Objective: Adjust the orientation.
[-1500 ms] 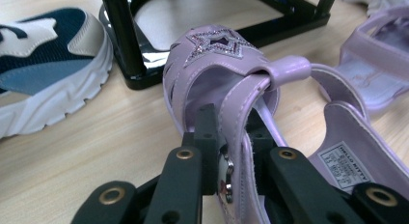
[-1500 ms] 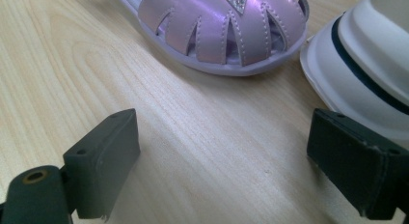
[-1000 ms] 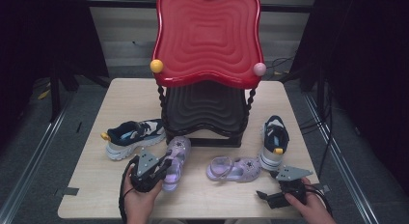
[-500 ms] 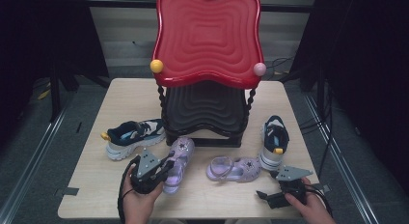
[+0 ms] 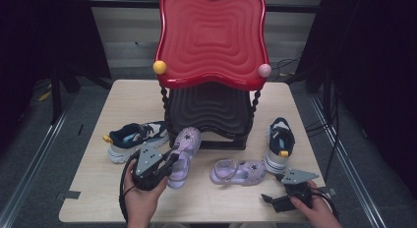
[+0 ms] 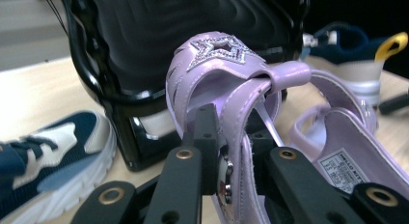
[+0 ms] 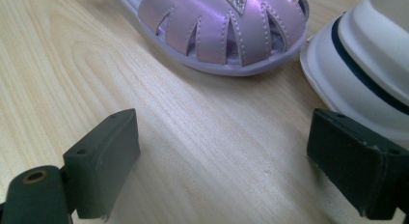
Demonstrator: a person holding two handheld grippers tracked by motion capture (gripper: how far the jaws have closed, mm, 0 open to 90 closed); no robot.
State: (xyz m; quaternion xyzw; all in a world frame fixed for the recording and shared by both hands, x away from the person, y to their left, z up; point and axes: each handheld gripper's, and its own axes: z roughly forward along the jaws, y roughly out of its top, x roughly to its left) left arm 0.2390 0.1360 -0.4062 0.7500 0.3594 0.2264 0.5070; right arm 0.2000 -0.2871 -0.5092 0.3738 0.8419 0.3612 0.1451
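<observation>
Red and black, the two-tier rack (image 5: 211, 71) stands at the far middle of the pale wooden worktop (image 5: 98, 198), with a navy sneaker (image 5: 135, 139) to its left and another sneaker (image 5: 280, 142) to its right. A second ago the lilac sandal (image 5: 183, 152) lay flatter and nearer to me; now its toe points up toward the rack's black lower shelf (image 5: 211, 107), so I judge the lift has begun and the shelf is where it is headed. My left tool (image 5: 169, 161) is clamped narrow on the sandal's heel strap, as the left gripper view shows (image 6: 241, 137). That sandal is glossy lilac with cut-out slits and a glittery star on the toe. Its twin sandal (image 5: 238, 171) lies flat on the near right, untouched. My right tool (image 5: 273, 201) rests near the right edge, jaws wide and holding nothing.
</observation>
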